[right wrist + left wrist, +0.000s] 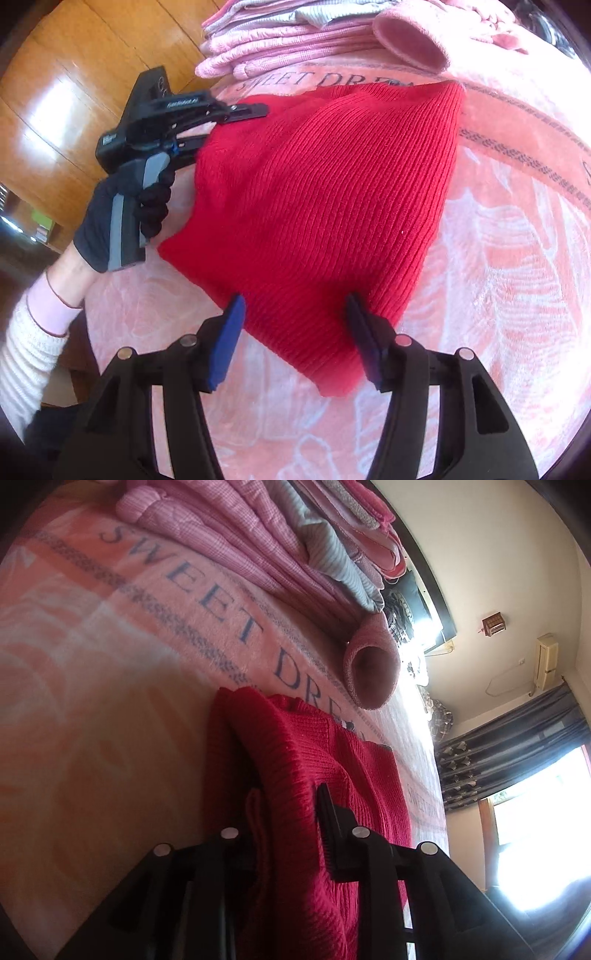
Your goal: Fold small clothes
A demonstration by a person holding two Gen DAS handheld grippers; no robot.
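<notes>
- Folding is under way on a red knit garment [325,206], which is spread on a pink blanket [517,258] printed with lettering, in front of a stack of folded pink clothes [280,44].
- The left gripper [236,118] is seen at the garment's far left edge; from its own wrist view, red knit [306,775] is bunched between its fingers, so it is judged to be pinched on the cloth, though 1 finger is hidden by the fabric.
- The right gripper [295,321] is held wide apart with nothing between its fingers; its blue pads [229,332] straddle the garment's near edge from above.
- The step in hand is judged to be a grasp of the near edge, in preparation for a fold.
- The next move calls for the right gripper to be lowered and closed on that edge, so that both ends can be lifted together and the cloth laid over evenly.
- A gloved hand [107,229] is seen on the left gripper's handle.
</notes>
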